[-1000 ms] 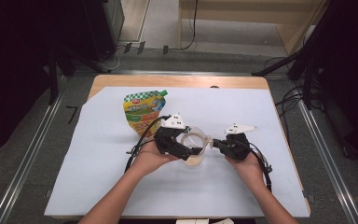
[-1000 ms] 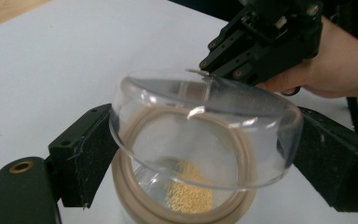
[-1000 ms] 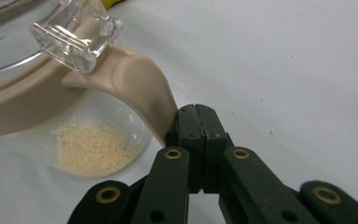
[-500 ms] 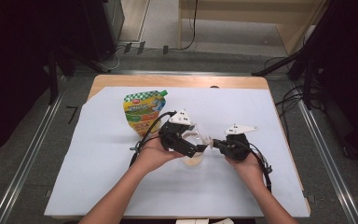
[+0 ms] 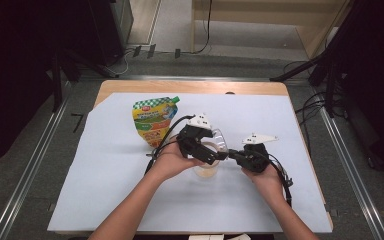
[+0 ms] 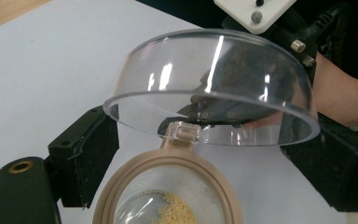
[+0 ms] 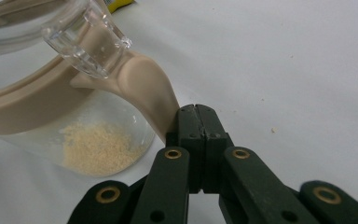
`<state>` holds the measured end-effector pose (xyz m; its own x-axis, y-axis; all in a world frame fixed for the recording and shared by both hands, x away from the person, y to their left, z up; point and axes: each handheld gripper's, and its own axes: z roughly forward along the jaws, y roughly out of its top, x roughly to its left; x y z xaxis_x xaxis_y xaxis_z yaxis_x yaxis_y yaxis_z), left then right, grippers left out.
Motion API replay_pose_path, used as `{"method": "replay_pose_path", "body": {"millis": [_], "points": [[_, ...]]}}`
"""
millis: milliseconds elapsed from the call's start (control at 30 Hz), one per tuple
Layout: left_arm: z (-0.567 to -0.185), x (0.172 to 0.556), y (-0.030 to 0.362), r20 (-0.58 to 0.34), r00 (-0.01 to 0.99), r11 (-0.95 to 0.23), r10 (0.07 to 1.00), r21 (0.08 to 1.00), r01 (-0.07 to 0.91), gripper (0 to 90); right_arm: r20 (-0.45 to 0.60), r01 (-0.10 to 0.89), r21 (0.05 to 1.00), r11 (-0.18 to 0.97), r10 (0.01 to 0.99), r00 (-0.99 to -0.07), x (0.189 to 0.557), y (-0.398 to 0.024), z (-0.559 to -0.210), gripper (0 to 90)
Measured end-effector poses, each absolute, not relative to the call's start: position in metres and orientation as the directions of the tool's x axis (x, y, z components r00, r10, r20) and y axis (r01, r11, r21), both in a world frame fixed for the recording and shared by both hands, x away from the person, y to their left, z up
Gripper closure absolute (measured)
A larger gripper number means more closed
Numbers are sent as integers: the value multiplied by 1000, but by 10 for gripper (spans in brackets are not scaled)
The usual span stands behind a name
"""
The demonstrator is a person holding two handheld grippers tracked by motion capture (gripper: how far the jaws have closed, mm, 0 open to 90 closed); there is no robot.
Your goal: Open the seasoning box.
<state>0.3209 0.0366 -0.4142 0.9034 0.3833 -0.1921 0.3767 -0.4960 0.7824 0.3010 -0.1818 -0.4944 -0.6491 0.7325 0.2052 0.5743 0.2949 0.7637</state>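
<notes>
While high view blurs it, clear lid (image 6: 214,88) held above jar (image 6: 168,196)

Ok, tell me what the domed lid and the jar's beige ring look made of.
Domed lid: clear, glossy hard plastic, probably; you see straight through it and it carries sharp highlights. Beige ring: opaque, matte, softly rounded, likely silicone or soft plastic; which one is unclear.

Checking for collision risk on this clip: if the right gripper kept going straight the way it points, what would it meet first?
The right gripper, jaws shut, already sits against the beige handle of the jar; pushing on, it would likely press into that handle first, then the jar's clear wall.
</notes>
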Motion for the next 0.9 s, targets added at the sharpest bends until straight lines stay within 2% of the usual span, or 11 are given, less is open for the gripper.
{"method": "replay_pose_path", "body": {"millis": [200, 300, 633, 733, 800, 900], "points": [[-412, 326, 27, -192, 906, -510, 377, 773, 377, 123, 199, 565, 769, 300, 727, -657, 301, -183, -494, 900], [-413, 328, 24, -217, 899, -504, 379, 767, 397, 90, 201, 561, 773, 296, 724, -659, 301, -183, -494, 900], [-408, 324, 30, -232, 897, -496, 377, 767, 407, 73, 204, 563, 777, 282, 733, -649, 299, -192, -490, 835], [-405, 321, 36, -233, 903, -516, 360, 757, 401, 94, 212, 563, 780, 273, 731, -649, 297, -196, -489, 791], [-404, 318, 40, -227, 907, -532, 355, 749, 396, 141, 230, 570, 776, 270, 721, -654, 296, -198, -489, 701], [-402, 316, 48, -231, 904, -536, 360, 742, 403, 167, 226, 562, 779, 279, 710, -667, 292, -200, -489, 639]]}}
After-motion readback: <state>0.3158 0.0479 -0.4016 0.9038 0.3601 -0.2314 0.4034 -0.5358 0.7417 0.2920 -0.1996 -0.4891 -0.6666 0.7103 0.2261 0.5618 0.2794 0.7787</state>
